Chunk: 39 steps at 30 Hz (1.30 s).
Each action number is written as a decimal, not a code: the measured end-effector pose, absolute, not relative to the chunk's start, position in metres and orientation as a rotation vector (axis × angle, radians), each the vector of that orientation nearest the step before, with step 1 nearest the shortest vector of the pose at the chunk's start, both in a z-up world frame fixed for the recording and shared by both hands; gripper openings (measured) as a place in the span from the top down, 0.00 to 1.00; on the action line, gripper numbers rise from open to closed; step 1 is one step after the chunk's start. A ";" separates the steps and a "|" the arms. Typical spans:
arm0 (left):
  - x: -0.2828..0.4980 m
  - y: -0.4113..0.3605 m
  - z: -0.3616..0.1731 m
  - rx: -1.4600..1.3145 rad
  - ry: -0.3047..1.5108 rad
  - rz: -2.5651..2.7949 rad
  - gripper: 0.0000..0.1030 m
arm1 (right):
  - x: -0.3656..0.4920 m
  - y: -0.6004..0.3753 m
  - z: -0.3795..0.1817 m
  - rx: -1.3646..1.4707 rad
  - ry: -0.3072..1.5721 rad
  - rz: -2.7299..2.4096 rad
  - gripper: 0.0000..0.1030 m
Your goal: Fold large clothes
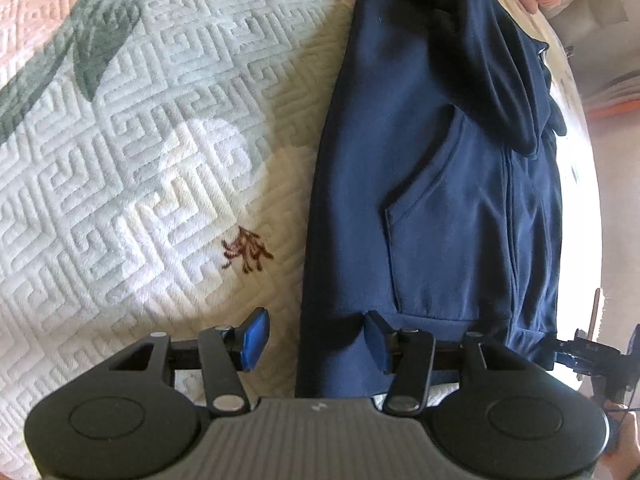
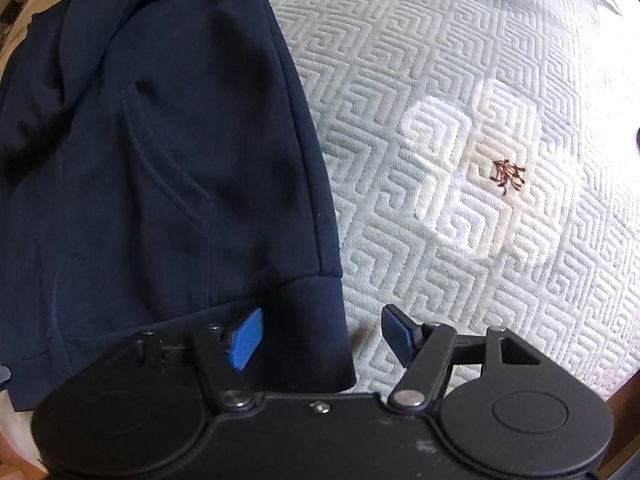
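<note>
Already narrowed lengthwise, navy hoodie lies on the quilted bed. Left gripper & right gripper fingers apart over its hem corners, nothing clamped; crosswise fold prob. left.

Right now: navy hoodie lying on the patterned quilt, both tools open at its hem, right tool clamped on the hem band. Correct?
Not quite. The right tool is not clamped: the right wrist view shows its blue pads apart, with the hem corner of the navy hoodie between them, unpressed. The rest holds: the hoodie lies on the patterned quilt, and the left tool is open at the hem.
</note>
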<state>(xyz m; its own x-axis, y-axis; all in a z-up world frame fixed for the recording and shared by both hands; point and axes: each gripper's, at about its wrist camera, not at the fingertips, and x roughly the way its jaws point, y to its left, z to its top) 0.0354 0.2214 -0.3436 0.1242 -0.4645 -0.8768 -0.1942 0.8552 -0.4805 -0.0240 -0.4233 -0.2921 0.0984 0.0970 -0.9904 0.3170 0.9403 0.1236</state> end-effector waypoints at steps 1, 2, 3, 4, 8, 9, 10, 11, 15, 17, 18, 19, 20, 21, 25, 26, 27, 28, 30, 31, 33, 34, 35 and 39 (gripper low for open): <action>0.037 0.221 -0.345 -0.572 1.458 -0.225 0.41 | -0.024 -0.422 -0.292 0.344 1.472 -0.170 0.22; 0.037 0.223 -0.346 -0.591 1.459 -0.239 0.39 | -0.022 -0.419 -0.294 0.346 1.472 -0.174 0.22; 0.037 0.226 -0.347 -0.608 1.456 -0.244 0.37 | -0.020 -0.413 -0.297 0.347 1.473 -0.180 0.22; 0.036 0.228 -0.348 -0.623 1.451 -0.237 0.37 | -0.019 -0.409 -0.297 0.349 1.473 -0.181 0.22; 0.032 0.229 -0.350 -0.647 1.435 -0.222 0.37 | -0.018 -0.402 -0.302 0.332 1.472 -0.164 0.22; 0.031 0.226 -0.351 -0.638 1.436 -0.230 0.37 | -0.018 -0.401 -0.303 0.324 1.469 -0.157 0.22; 0.030 0.223 -0.351 -0.630 1.439 -0.241 0.39 | -0.018 -0.402 -0.305 0.323 1.467 -0.151 0.22; 0.029 0.219 -0.352 -0.621 1.439 -0.255 0.44 | -0.018 -0.405 -0.309 0.330 1.467 -0.146 0.22; 0.024 0.200 -0.356 -0.565 1.467 -0.276 0.83 | -0.019 -0.408 -0.314 0.336 1.464 -0.107 0.21; 0.021 0.194 -0.354 -0.541 1.444 -0.262 0.87 | -0.020 -0.408 -0.313 0.320 1.456 -0.063 0.33; 0.020 0.193 -0.353 -0.544 1.434 -0.252 0.90 | -0.020 -0.408 -0.312 0.319 1.448 -0.033 0.42; 0.019 0.194 -0.352 -0.558 1.426 -0.242 0.92 | -0.020 -0.407 -0.310 0.319 1.439 -0.001 0.57; 0.017 0.195 -0.350 -0.578 1.414 -0.231 0.92 | -0.020 -0.407 -0.308 0.315 1.436 0.009 0.64; 0.015 0.196 -0.347 -0.595 1.402 -0.224 0.93 | -0.020 -0.408 -0.307 0.321 1.430 0.019 0.69; 0.015 0.206 -0.331 -0.653 1.349 -0.190 0.94 | -0.020 -0.424 -0.300 0.396 1.403 0.037 0.83; 0.017 0.207 -0.325 -0.662 1.336 -0.185 0.94 | -0.019 -0.427 -0.296 0.404 1.394 0.037 0.83; 0.020 0.209 -0.319 -0.677 1.315 -0.182 0.94 | -0.017 -0.429 -0.290 0.413 1.374 0.043 0.83; 0.023 0.210 -0.312 -0.698 1.291 -0.182 0.94 | -0.015 -0.430 -0.285 0.419 1.350 0.052 0.85; 0.031 0.212 -0.295 -0.731 1.229 -0.193 0.94 | -0.008 -0.432 -0.273 0.416 1.308 0.062 0.87; 0.036 0.213 -0.288 -0.737 1.202 -0.196 0.94 | -0.003 -0.433 -0.266 0.413 1.285 0.068 0.87; 0.048 0.212 -0.273 -0.750 1.145 -0.208 0.94 | 0.008 -0.436 -0.255 0.401 1.240 0.063 0.87; 0.056 0.210 -0.265 -0.746 1.116 -0.213 0.94 | 0.016 -0.438 -0.249 0.399 1.214 0.063 0.87; 0.063 0.210 -0.257 -0.740 1.087 -0.215 0.94 | 0.024 -0.438 -0.245 0.393 1.193 0.065 0.87; 0.090 0.212 -0.237 -0.750 1.006 -0.232 0.94 | 0.059 -0.446 -0.237 0.379 1.116 0.071 0.87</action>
